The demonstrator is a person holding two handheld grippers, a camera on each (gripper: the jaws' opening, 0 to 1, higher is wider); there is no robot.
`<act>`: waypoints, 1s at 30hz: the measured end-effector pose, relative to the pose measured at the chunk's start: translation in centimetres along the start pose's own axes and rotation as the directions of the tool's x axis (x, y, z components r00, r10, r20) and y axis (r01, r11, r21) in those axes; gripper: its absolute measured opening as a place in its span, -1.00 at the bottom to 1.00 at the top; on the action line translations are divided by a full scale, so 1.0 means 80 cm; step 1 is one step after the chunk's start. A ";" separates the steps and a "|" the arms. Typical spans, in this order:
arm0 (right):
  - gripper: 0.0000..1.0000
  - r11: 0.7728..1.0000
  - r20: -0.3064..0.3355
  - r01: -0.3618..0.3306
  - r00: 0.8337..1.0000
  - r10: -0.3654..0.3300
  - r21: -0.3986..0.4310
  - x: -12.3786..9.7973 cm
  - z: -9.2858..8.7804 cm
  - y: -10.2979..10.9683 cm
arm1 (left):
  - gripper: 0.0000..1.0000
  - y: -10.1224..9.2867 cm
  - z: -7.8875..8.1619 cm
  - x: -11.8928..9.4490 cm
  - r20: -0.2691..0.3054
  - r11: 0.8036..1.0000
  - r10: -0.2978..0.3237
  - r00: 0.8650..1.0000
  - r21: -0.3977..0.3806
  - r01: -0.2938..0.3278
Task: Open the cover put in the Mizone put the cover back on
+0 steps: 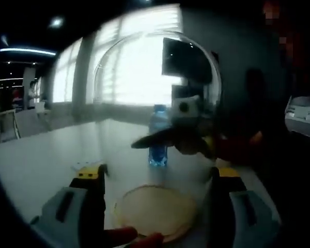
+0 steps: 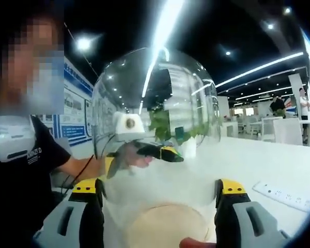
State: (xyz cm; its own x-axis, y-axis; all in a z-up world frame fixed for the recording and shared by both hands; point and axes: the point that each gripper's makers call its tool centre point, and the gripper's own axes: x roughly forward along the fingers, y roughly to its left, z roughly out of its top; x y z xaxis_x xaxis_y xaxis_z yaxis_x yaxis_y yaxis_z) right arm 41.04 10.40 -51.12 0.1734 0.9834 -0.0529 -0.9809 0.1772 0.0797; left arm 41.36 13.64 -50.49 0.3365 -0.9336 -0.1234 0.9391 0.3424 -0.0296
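While the white desk stretches away under both cameras, the big item on it is the cover, a tall clear dome sitting over a round wooden base. It looks like thin glass or hard plastic. That would make it stiff, smooth, probably slippery under hard pads, and breakable if it tips or gets knocked. It is bulky rather than heavy, I'd say, so the lift wants to go straight up and level.

Seen through the dome from the left gripper view, the blue-labelled bottle, the Mizone, stands upright. It seems to be past the base rather than on it, though through curved glass I can't be sure. It should be light, rigid enough, and easy to pinch around the body.

Now the tools. The left hand-held gripper has its yellow-tipped jaws spread wide, one on each side of the dome's lower wall. The right hand-held gripper faces it from the far side, its jaws spread the same way. Whether either pair is pressing on the dome or just flanking it, I cannot tell.

The best hold, to my eye, is low on the wall from opposite sides, gently, since that curved surface could squirt out of a hard squeeze.
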 end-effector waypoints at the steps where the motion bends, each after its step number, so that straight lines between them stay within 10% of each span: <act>1: 0.66 1.000 -0.012 -0.003 1.000 0.003 -0.004 0.000 -0.003 0.001 | 0.38 -0.001 -0.002 0.000 -0.012 1.000 0.002 1.000 0.010 -0.002; 30: 0.70 1.000 -0.067 0.005 0.998 -0.005 -0.006 0.004 -0.009 0.013 | 0.41 -0.007 -0.009 -0.003 -0.034 0.999 -0.009 0.999 0.045 0.011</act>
State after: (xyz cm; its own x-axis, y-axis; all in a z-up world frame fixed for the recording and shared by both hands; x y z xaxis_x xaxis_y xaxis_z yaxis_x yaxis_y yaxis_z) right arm 39.99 10.86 -51.81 0.1723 0.9777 -0.1201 -0.9806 0.1818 0.0735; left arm 40.67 13.77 -51.17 0.3253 -0.9325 -0.1572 0.9448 0.3273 0.0134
